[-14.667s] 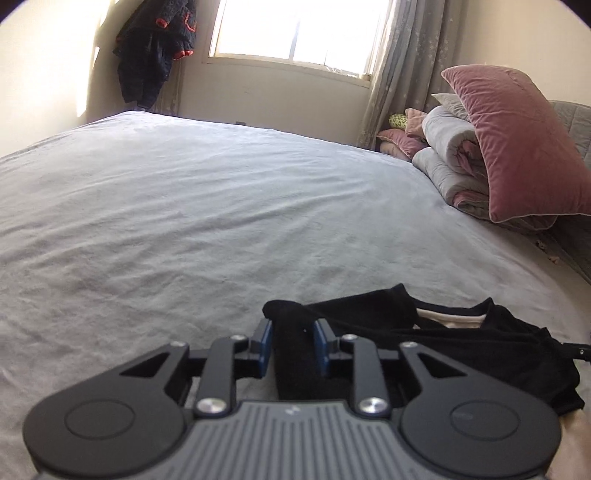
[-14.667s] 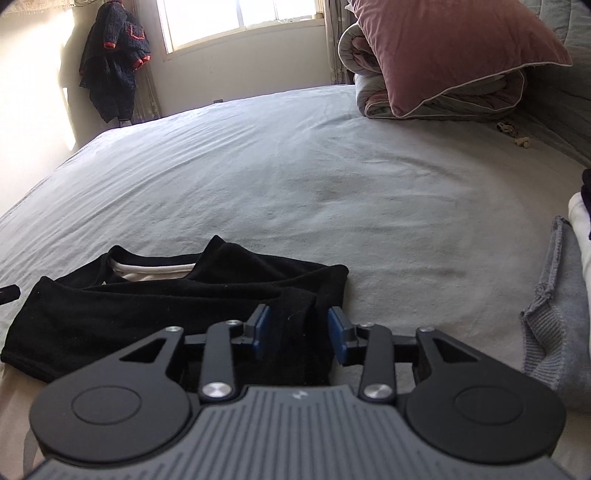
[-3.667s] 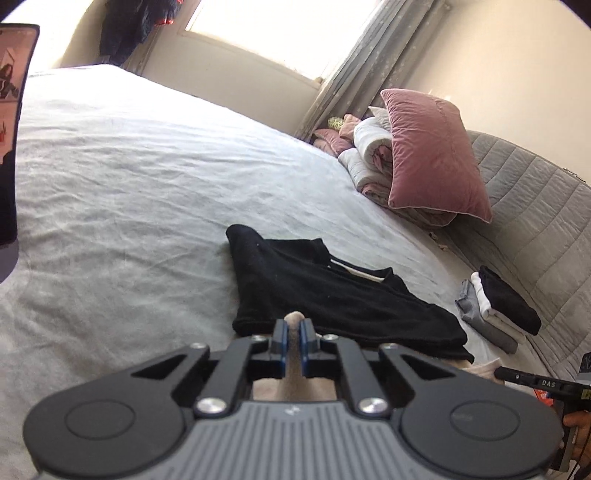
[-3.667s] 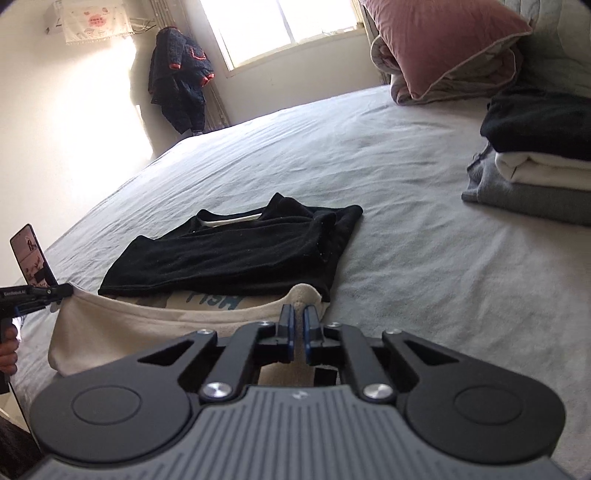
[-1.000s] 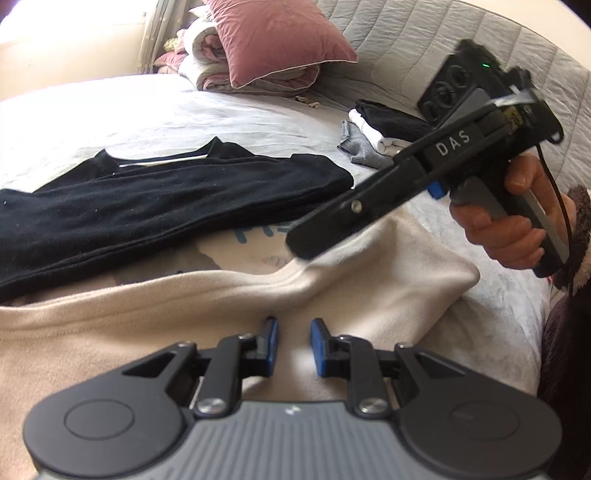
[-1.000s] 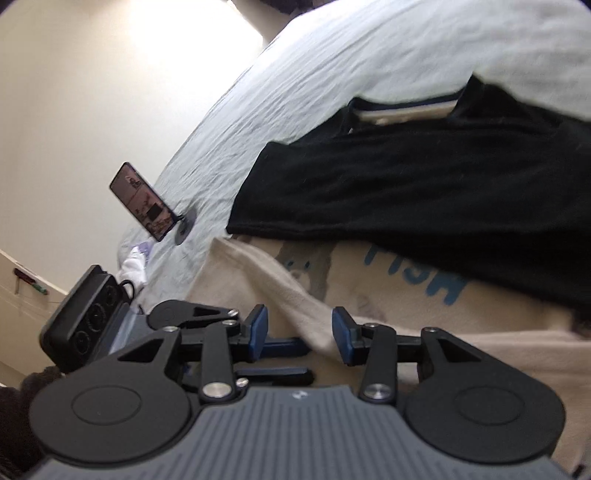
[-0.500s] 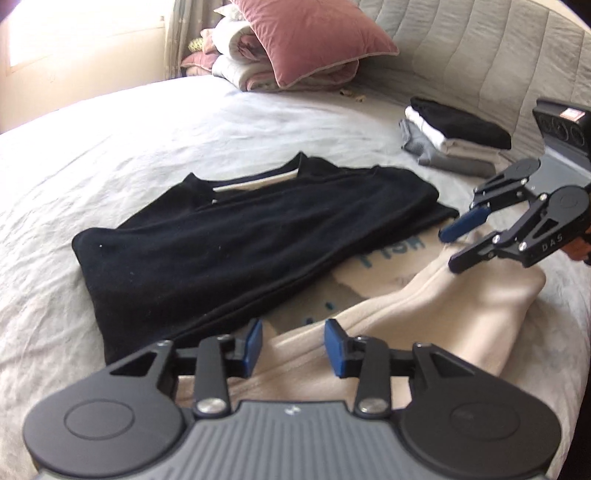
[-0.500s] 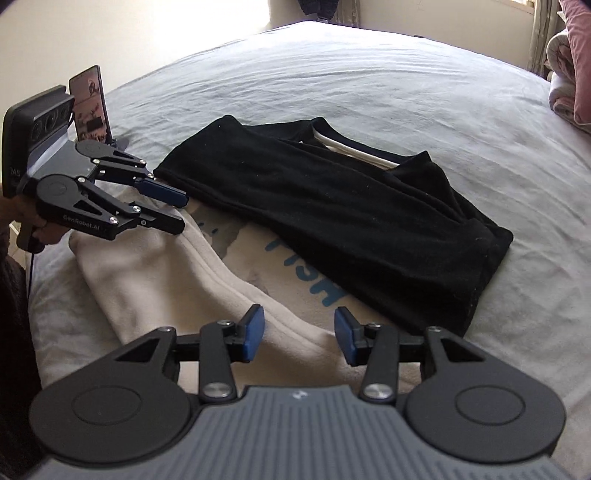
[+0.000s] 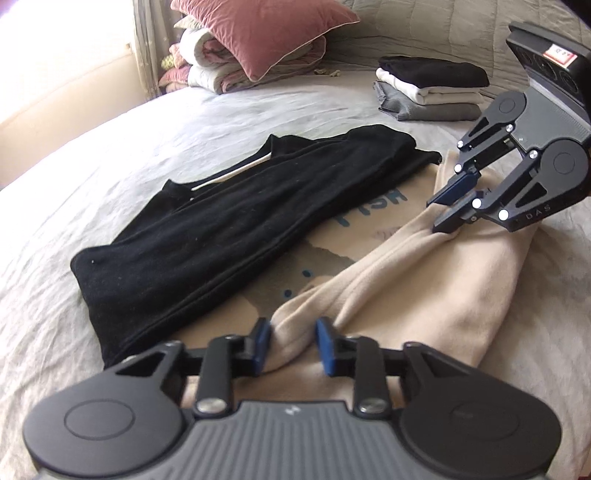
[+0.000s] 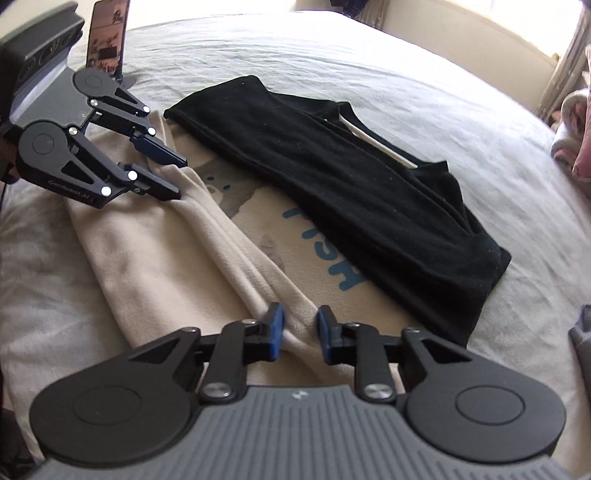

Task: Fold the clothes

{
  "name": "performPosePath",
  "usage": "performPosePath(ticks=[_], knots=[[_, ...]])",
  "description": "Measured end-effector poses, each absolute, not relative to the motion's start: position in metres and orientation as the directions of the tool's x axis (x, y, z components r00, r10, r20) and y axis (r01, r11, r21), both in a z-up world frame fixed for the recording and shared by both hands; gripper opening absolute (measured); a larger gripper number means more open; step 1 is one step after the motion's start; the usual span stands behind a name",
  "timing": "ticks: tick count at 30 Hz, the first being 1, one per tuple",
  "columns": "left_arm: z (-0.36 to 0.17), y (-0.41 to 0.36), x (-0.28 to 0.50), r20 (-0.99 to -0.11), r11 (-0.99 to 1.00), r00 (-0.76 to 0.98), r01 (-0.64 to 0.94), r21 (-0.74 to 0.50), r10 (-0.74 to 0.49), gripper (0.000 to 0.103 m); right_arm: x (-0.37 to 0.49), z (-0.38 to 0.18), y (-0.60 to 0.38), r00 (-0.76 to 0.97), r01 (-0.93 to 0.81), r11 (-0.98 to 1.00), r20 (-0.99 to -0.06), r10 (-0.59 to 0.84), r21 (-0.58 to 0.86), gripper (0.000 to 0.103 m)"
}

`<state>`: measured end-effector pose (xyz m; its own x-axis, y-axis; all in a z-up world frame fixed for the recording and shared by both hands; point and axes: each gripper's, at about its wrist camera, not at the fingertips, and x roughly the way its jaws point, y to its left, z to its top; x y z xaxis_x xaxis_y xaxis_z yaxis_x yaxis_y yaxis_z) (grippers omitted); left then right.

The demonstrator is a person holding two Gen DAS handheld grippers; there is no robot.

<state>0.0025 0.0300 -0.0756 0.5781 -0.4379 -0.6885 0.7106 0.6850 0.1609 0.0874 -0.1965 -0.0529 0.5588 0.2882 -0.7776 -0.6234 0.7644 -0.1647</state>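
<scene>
A beige shirt (image 9: 443,288) with blue print lies on the bed, and a folded black shirt (image 9: 229,221) covers its far part. My left gripper (image 9: 291,343) has a raised ridge of the beige cloth between its blue pads, and its jaws are closing on it. The right gripper (image 9: 439,214) pinches the same ridge at the other end. In the right wrist view, the right gripper (image 10: 299,332) is closing on the beige shirt (image 10: 155,251). There the left gripper (image 10: 173,177) bites the fold beside the black shirt (image 10: 351,177).
A stack of folded clothes (image 9: 428,88) sits at the far right near the quilted headboard. A pink pillow (image 9: 266,33) rests on rolled bedding behind. A phone on a stand (image 10: 109,37) stands at the bed's corner. Grey sheet (image 9: 110,147) spreads around the shirts.
Both grippers' jaws have narrowed from wide apart onto the beige fold. The cloth between them now stands up as a ridge. Both hands have rolled and shifted slightly.
</scene>
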Motion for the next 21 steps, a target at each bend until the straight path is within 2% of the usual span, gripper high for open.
performPosePath(ticks=[3,10,13,16,19,21], knots=[[-0.075,0.028,-0.016,-0.636,0.699,0.649,0.677,0.233,-0.417,0.007,0.069,-0.053,-0.193,0.636,-0.595,0.766,-0.725,0.264,-0.243,0.014],[-0.072,0.03,-0.048,-0.484,0.733,0.775,0.592,0.334,-0.405,0.007,0.027,-0.054,-0.186,0.819,-0.477,0.758,-0.538,0.199,-0.445,0.012],[-0.075,0.021,-0.045,-0.465,0.744,0.804,0.557,0.369,-0.371,0.008,0.029,-0.062,-0.181,0.84,-0.446,0.75,-0.517,0.163,-0.488,0.012],[-0.085,0.009,-0.035,-0.501,0.739,0.81,0.534,0.412,-0.306,0.017,0.041,-0.078,-0.175,0.856,-0.406,0.728,-0.509,0.091,-0.553,0.015],[-0.081,0.008,-0.033,-0.499,0.743,0.822,0.511,0.432,-0.275,0.025,0.047,-0.079,-0.177,0.86,-0.38,0.727,-0.507,0.051,-0.571,0.02],[-0.072,0.019,-0.032,-0.49,0.777,0.832,0.482,0.405,-0.26,0.038,0.045,-0.07,-0.185,0.864,-0.367,0.75,-0.501,0.054,-0.551,0.022]])
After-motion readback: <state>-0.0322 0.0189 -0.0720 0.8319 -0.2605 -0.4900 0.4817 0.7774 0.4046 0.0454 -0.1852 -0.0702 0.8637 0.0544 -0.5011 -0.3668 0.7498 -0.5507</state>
